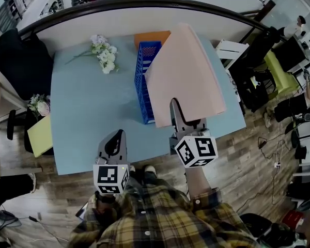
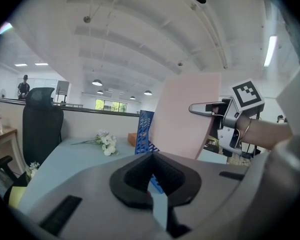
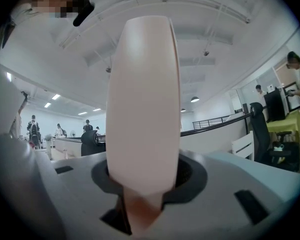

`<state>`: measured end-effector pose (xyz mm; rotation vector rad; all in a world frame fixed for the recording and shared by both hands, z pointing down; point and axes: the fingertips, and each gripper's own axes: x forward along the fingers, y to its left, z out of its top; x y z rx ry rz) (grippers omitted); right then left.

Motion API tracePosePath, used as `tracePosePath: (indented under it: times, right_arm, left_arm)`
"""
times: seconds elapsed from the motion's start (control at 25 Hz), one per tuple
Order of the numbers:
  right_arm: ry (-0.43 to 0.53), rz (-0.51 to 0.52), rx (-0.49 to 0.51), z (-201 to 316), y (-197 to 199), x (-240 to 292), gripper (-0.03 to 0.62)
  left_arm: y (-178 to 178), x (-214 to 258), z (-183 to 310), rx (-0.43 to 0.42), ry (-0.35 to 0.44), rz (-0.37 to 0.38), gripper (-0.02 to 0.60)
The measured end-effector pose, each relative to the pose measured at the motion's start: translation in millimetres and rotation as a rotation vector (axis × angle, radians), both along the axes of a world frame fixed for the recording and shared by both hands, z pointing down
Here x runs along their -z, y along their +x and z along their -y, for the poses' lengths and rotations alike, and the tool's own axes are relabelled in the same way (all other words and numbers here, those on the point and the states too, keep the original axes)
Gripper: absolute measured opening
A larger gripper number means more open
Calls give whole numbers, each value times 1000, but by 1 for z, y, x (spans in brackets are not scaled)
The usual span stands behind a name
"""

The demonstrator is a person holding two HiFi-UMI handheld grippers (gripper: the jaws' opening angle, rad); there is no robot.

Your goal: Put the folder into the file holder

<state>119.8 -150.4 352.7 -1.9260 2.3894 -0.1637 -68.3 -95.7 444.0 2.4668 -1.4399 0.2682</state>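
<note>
A large pink folder hangs tilted above the right half of the light blue table. My right gripper is shut on its near lower edge. In the right gripper view the folder stands edge-on between the jaws and hides most of what lies ahead. A blue perforated file holder stands on the table just left of the folder, which partly covers it. My left gripper hovers at the table's near edge, shut and empty. From the left gripper view, the folder rises beside the file holder.
White flowers lie at the table's far left. Behind the file holder sits an orange object. A black chair and a yellow seat stand left of the table, and a white chair stands to its right.
</note>
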Motion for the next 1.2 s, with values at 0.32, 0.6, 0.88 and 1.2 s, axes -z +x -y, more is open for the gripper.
tracePosePath:
  times: [0.32, 0.6, 0.88, 1.2]
  right_arm:
    - [50, -40, -9, 19, -6, 3, 166]
    - [109, -48, -16, 31, -12, 3, 166]
    - [90, -46, -9, 38, -16, -15, 166]
    - [47, -69, 1, 43, -20, -37, 166]
  left_arm:
    - [1, -2, 8, 13, -6, 3, -9]
    - [0, -4, 11, 28, -13, 9, -9]
    - [-5, -7, 13, 45, -17, 12, -9]
    - [-8, -12, 16, 51, -30, 10, -9]
